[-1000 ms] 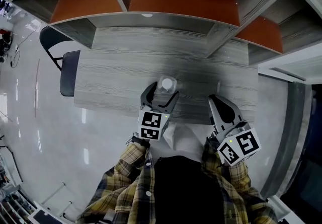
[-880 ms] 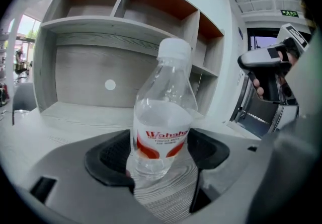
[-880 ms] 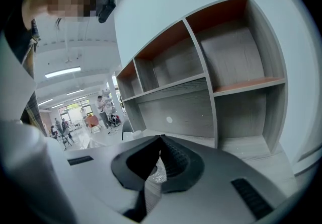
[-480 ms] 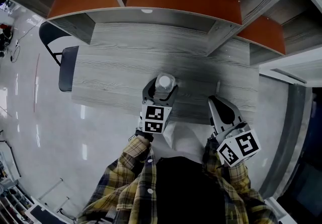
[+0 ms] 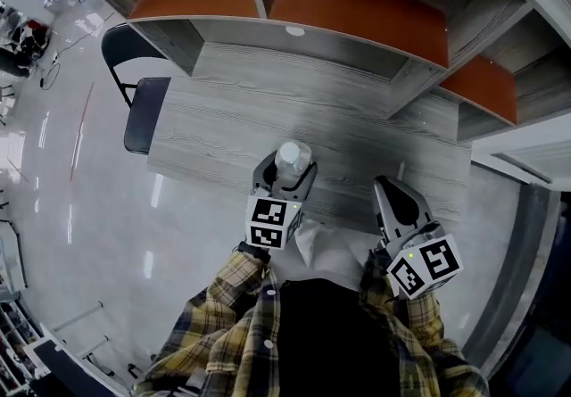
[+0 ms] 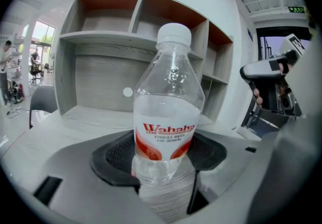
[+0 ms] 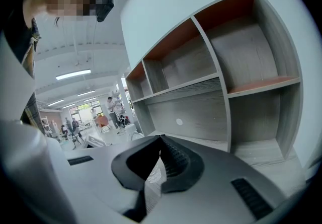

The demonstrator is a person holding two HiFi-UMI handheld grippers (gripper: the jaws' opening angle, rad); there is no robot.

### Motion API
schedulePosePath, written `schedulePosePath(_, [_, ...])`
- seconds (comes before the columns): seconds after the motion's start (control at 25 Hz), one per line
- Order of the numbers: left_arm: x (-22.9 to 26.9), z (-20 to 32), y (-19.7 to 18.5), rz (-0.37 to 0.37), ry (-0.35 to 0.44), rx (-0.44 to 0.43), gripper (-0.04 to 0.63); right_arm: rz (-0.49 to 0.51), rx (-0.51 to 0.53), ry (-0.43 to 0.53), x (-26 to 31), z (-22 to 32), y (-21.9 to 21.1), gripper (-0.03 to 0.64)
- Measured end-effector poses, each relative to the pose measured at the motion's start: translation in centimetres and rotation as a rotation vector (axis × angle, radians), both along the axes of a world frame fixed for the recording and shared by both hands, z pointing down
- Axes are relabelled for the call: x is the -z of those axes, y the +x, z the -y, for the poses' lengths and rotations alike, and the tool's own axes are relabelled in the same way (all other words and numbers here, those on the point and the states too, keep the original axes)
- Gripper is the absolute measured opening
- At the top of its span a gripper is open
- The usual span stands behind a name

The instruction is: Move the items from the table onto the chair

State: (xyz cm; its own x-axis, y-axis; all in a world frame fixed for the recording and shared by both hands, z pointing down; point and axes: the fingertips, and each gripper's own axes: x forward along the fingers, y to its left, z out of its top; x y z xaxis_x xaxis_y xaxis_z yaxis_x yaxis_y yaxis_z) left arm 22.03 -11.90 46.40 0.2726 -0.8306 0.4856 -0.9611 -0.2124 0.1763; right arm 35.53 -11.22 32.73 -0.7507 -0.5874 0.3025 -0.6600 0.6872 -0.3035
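Left of the table (image 5: 232, 119), chair (image 5: 143, 114) holds nothing yet: whole transfer remains. Bottle (image 5: 292, 157) stands near the table's front edge; left gripper (image 5: 286, 169) jaws have just been closing, now pressing its sides. Right gripper (image 5: 388, 188) pinched together, empty.

Table (image 5: 234, 110) edge hides part of the chair (image 5: 144, 115).

Left gripper (image 5: 285, 172) at table (image 5: 232, 119) near edge, jaws just closing on bottle (image 5: 293, 157); right gripper (image 5: 387, 185) over same edge, jaws together, empty.
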Motion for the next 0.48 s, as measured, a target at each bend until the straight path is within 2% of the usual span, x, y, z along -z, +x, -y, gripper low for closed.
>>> schedulePosePath(0.24, [3.2, -2.3, -5.9, 0.0, 0.046, 0.152, 0.301, 0.025, 0.111, 0.013, 0.5, -0.3, -3.8, 0.018])
schedulePosePath(0.48, [6.2, -5.3, -15.0, 0.005, 0.075, 0.339, 0.301, 0.035, 0.219, 0.019, 1.3, -1.1, -8.9, 0.018])
